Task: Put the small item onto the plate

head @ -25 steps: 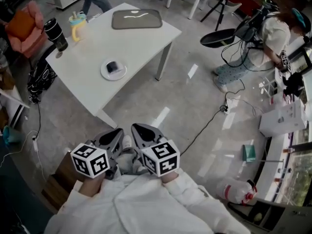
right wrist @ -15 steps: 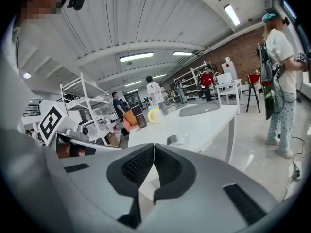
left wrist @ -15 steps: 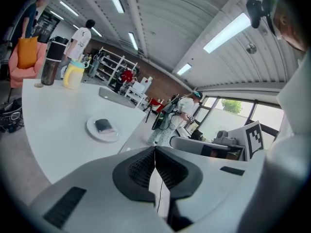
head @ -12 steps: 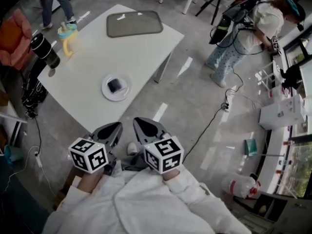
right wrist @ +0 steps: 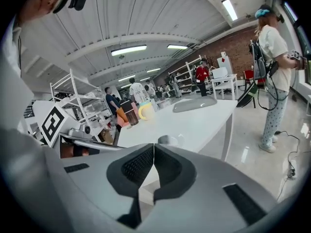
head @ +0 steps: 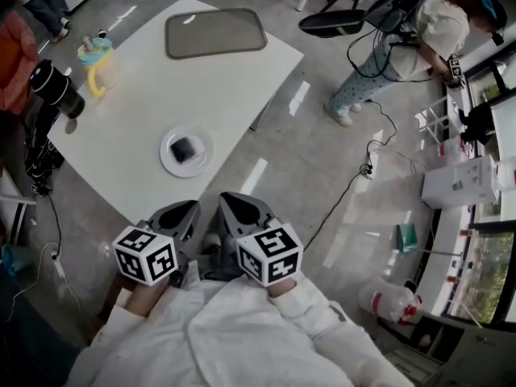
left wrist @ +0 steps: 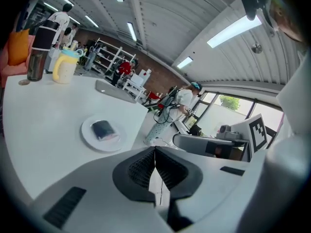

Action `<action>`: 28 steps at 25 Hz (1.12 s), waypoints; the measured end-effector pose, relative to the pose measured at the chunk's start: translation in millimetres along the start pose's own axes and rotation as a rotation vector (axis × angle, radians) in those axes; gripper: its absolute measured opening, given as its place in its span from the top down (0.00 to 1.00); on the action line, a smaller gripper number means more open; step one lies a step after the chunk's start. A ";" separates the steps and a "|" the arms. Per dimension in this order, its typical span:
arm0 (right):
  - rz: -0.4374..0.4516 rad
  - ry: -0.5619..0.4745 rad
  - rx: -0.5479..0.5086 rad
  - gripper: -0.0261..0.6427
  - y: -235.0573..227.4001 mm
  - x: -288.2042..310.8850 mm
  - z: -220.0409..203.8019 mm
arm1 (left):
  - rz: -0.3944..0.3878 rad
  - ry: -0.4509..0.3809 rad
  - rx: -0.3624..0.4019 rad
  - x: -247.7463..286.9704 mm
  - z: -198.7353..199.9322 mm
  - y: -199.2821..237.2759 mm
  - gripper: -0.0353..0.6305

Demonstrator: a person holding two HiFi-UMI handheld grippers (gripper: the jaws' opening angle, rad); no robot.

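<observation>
A small dark item (head: 185,147) lies on a white plate (head: 171,162) near the front edge of the white table (head: 137,95); the left gripper view shows the item (left wrist: 102,129) on the plate (left wrist: 89,138) too. My left gripper (head: 184,212) and right gripper (head: 231,206) are held close to my body, off the table, just short of its near corner. Both are shut with nothing between their jaws. In the right gripper view the plate (right wrist: 166,140) is a low shape on the table.
On the table stand a grey tray (head: 214,32) at the far end, a yellow cup (head: 94,58) and a dark tumbler (head: 55,89) at the left. A person (head: 403,39) stands at the right. Cables (head: 355,176) and boxes (head: 459,182) lie on the floor.
The head view has shifted: the table and plate now sit slightly lower and further left. The person at the right has moved. Both grippers stay shut against my body.
</observation>
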State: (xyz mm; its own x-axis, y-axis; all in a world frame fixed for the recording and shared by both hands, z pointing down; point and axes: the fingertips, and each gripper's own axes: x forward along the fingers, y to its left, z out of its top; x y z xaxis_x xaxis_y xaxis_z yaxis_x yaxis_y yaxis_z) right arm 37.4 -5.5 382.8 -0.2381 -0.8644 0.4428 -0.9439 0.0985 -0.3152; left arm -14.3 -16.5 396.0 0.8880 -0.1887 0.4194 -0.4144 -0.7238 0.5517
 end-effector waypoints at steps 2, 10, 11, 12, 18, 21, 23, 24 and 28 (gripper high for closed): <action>0.012 0.008 -0.008 0.94 -4.0 10.0 6.2 | 0.014 -0.006 -0.008 4.9 7.2 8.5 0.93; 0.073 0.042 -0.017 0.94 -36.9 34.1 31.5 | 0.064 -0.034 -0.041 36.7 43.1 23.0 0.93; 0.082 0.044 -0.019 0.94 -41.4 38.0 36.5 | 0.069 -0.039 -0.044 41.5 48.0 25.0 0.93; 0.090 0.045 -0.019 0.94 -46.3 42.4 41.9 | 0.074 -0.043 -0.047 46.8 53.5 27.6 0.93; 0.150 0.056 -0.047 0.94 -73.6 68.1 74.6 | 0.124 -0.087 -0.068 74.9 91.6 46.3 0.93; 0.184 0.067 -0.063 0.94 -84.2 79.4 85.9 | 0.149 -0.111 -0.065 85.8 110.3 53.0 0.93; 0.207 0.075 -0.075 0.94 -90.1 85.4 91.2 | 0.170 -0.132 -0.072 91.0 120.0 57.8 0.93; 0.220 0.079 -0.081 0.94 -93.3 88.0 93.3 | 0.182 -0.144 -0.079 93.2 124.0 60.3 0.93; 0.265 0.094 -0.102 0.94 -108.3 94.9 99.4 | 0.230 -0.181 -0.107 101.8 132.9 68.6 0.93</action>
State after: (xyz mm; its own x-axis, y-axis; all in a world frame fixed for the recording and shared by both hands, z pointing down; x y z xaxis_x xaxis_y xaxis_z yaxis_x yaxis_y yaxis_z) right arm 139.8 -147.3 375.6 -0.4950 -0.7530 0.4335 -0.8629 0.3677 -0.3468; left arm 74.2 -173.5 380.7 0.7853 -0.4619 0.4123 -0.6191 -0.5758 0.5341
